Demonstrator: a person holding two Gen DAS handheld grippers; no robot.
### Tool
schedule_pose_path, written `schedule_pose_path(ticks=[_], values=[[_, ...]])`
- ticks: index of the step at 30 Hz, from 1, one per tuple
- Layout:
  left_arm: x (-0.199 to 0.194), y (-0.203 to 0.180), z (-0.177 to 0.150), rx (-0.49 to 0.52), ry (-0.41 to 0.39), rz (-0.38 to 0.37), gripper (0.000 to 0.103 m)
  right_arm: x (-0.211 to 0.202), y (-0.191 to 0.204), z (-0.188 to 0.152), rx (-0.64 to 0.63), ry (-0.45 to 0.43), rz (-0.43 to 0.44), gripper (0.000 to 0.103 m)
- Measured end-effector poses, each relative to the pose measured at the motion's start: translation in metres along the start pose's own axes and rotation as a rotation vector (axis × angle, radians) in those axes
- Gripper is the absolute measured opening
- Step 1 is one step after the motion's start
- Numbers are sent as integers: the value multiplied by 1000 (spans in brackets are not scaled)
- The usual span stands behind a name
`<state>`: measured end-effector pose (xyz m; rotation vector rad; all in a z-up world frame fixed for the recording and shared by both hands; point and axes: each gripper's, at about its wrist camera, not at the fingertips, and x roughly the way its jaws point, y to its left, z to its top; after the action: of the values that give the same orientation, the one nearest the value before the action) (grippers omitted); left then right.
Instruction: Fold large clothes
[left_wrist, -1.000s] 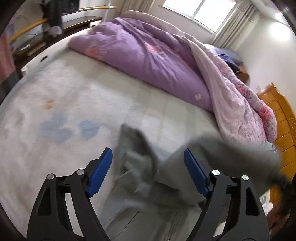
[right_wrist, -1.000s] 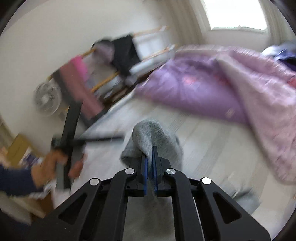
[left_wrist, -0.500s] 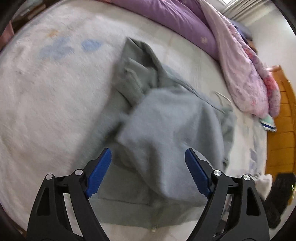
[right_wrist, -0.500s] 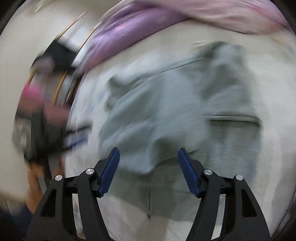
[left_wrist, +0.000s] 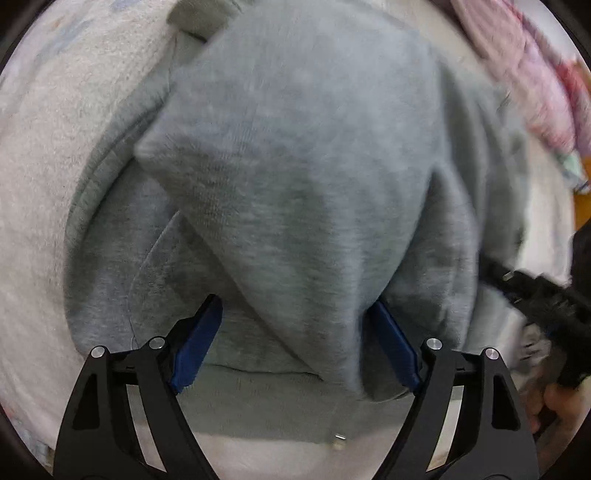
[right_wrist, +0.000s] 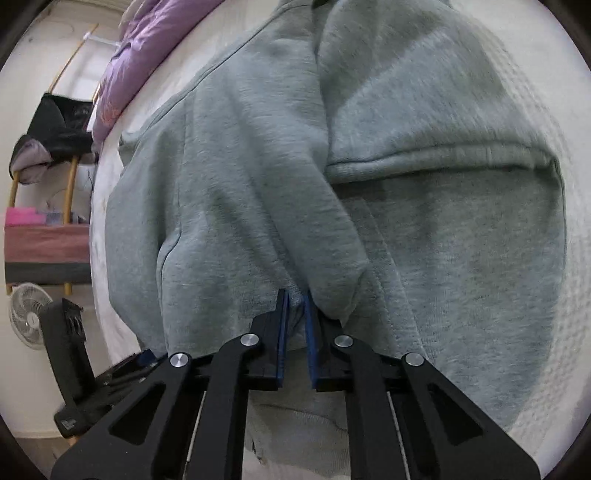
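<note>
Right wrist: right gripper (right_wrist: 294, 312) closing on grey hoodie (right_wrist: 258, 166).

Grey sweatshirt (left_wrist: 295, 155), whitish bed cover (left_wrist: 40, 177), purple quilt (right_wrist: 140, 48), perhaps floral pink quilt (left_wrist: 532, 85).

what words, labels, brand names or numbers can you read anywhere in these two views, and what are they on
None can be read.
Grey fleece hooded sweatshirt: no print or tag showing.
Small label on the black device at the lower left of the right wrist view: too small and blurred to read.
White standing fan: no legible marking.
Purple quilt: only a faint pink pattern, no text.
</note>
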<state>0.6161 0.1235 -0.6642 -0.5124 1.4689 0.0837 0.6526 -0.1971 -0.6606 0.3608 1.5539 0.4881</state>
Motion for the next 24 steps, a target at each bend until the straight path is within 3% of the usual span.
schedule_pose_path(ticks=[2, 4, 5, 6, 9, 14, 18, 24], values=[[-34, 1, 11, -26, -78, -71, 82, -29, 11, 10, -2, -49, 57, 17], [-61, 1, 26, -38, -143, -105, 82, -61, 17, 27, 16, -134, 66, 37], [-73, 2, 37, -55, -171, -118, 83, -73, 19, 37, 26, -172, 64, 52], [-83, 5, 54, -86, -197, -132, 83, -86, 20, 52, 36, -212, 65, 58], [-93, 13, 98, -180, -255, -168, 85, -100, 15, 96, 85, -275, 79, 62], [-75, 14, 177, -250, -265, -94, 85, -67, 7, 163, 170, -263, 29, 63], [-42, 18, 220, -294, -195, -46, 85, -35, -2, 182, 245, -220, -34, 63], [4, 18, 244, -289, -91, 51, 83, -9, -8, 195, 281, -192, -80, 63]])
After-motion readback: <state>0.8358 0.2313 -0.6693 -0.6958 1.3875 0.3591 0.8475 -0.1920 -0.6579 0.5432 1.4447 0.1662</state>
